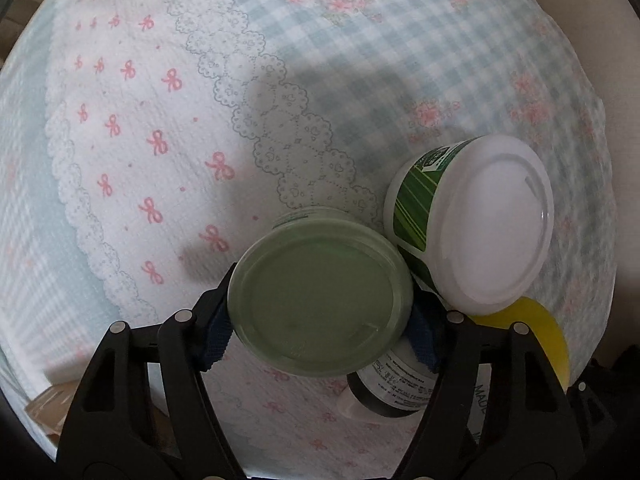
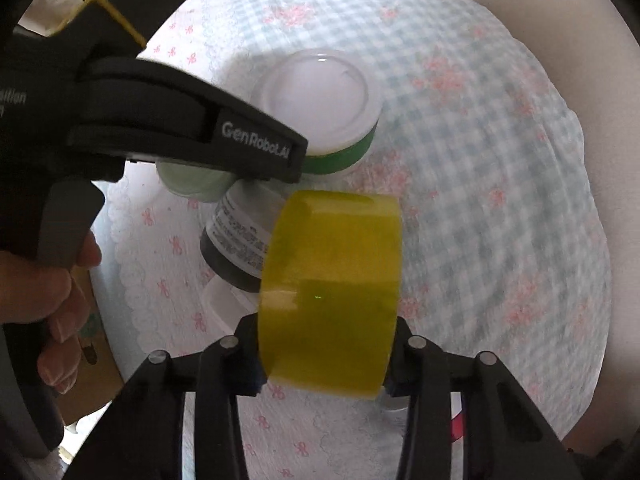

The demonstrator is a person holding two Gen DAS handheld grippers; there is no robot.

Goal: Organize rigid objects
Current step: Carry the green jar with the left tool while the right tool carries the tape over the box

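Observation:
A jar with a pale green lid [image 1: 320, 296] stands upright on the patterned cloth. My left gripper [image 1: 320, 336] reaches down around it, and its blue pads [image 1: 218, 332] press on both sides of the lid. My right gripper [image 2: 324, 364] is shut on a yellow roll of tape [image 2: 332, 280], which stands on edge between its pads. The same roll [image 1: 548, 332] peeks in at the lower right of the left wrist view. The left tool's black body [image 2: 180, 128] covers most of the green lid [image 2: 196, 184] in the right wrist view.
A white-lidded tub with a green label [image 1: 488, 232] leans against the jar. A dark bottle with a white label [image 2: 236, 236] lies between jar and tape. The round table's cloth [image 1: 160, 120] ends at the right. A hand [image 2: 60, 292] and a cardboard box [image 2: 92, 360] are at the left.

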